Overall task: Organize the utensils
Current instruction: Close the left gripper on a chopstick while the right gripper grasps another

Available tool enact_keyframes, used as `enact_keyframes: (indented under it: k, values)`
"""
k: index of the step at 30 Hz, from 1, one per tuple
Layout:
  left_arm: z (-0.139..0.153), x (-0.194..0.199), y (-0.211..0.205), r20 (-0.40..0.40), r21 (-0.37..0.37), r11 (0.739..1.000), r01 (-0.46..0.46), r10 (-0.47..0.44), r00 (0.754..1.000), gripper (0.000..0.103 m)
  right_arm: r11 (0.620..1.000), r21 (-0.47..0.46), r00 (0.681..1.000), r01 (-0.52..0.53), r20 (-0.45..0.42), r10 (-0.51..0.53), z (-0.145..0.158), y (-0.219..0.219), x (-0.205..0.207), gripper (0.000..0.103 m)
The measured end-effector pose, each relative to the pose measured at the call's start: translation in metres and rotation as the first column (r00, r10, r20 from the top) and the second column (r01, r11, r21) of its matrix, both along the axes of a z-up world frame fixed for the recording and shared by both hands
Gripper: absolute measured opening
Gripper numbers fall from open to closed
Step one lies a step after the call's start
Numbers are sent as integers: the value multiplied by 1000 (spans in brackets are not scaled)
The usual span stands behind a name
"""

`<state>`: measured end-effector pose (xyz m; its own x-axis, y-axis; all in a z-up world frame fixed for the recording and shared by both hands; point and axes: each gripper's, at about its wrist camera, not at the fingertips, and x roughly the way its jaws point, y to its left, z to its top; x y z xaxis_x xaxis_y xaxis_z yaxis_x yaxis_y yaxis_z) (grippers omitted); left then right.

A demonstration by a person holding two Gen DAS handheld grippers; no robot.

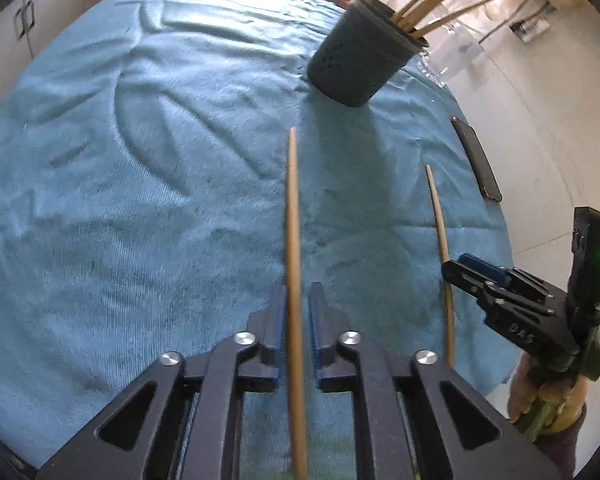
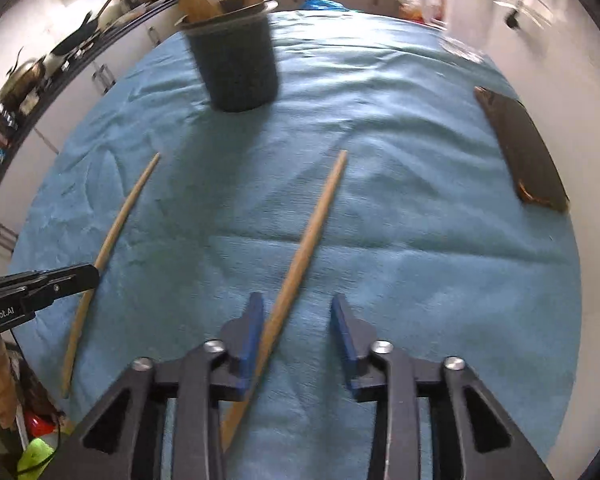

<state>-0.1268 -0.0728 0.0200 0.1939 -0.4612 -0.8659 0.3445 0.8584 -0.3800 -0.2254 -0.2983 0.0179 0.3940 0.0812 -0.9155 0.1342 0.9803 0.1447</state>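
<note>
Two wooden chopsticks lie on a blue towel (image 1: 140, 160). One chopstick (image 1: 292, 200) runs between the blue pads of my left gripper (image 1: 295, 296), which stands open with a thin gap on each side. The other chopstick (image 2: 320, 216) passes between the fingers of my right gripper (image 2: 298, 316), close against the left pad, with the right pad well clear; this gripper is open. A dark perforated holder (image 1: 360, 64) with several wooden utensils stands beyond both. In the left wrist view the right gripper (image 1: 456, 266) hovers by the second chopstick (image 1: 436, 208).
A dark phone (image 2: 524, 152) lies near the towel's right edge. A clear glass container (image 1: 448, 56) stands behind the holder (image 2: 236, 68). The left gripper (image 2: 92, 274) shows at the left over its chopstick (image 2: 120, 220). White cabinets border the far side.
</note>
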Motion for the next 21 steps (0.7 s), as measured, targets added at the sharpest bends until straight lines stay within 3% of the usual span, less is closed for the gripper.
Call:
enact_keyframes:
  k: [1, 6, 12, 15, 19, 21]
  values:
    - [1, 4, -4, 12, 24, 1000, -2, 1, 1000, 26, 1000, 5, 1000, 14, 0, -14, 1, -5, 0, 40]
    - [0, 30, -20, 48, 99, 995, 10, -15, 999, 27, 999, 0, 999, 40, -7, -40, -6, -12, 17, 40]
    - [0, 60, -35, 61, 122, 993, 9, -17, 998, 27, 998, -36, 999, 48, -4, -49, -7, -17, 53, 35]
    - [0, 67, -41, 76, 126, 992, 12, -21, 997, 27, 997, -54, 999, 53, -11, -53, -8, -21, 71, 28]
    - [-1, 69, -47, 114, 114, 993, 6, -20, 993, 27, 995, -81, 998, 58, -4, -58, -8, -21, 87, 27]
    - [-1, 67, -50, 141, 110, 994, 4, -19, 990, 27, 993, -99, 998, 67, 18, -65, -8, -17, 90, 19]
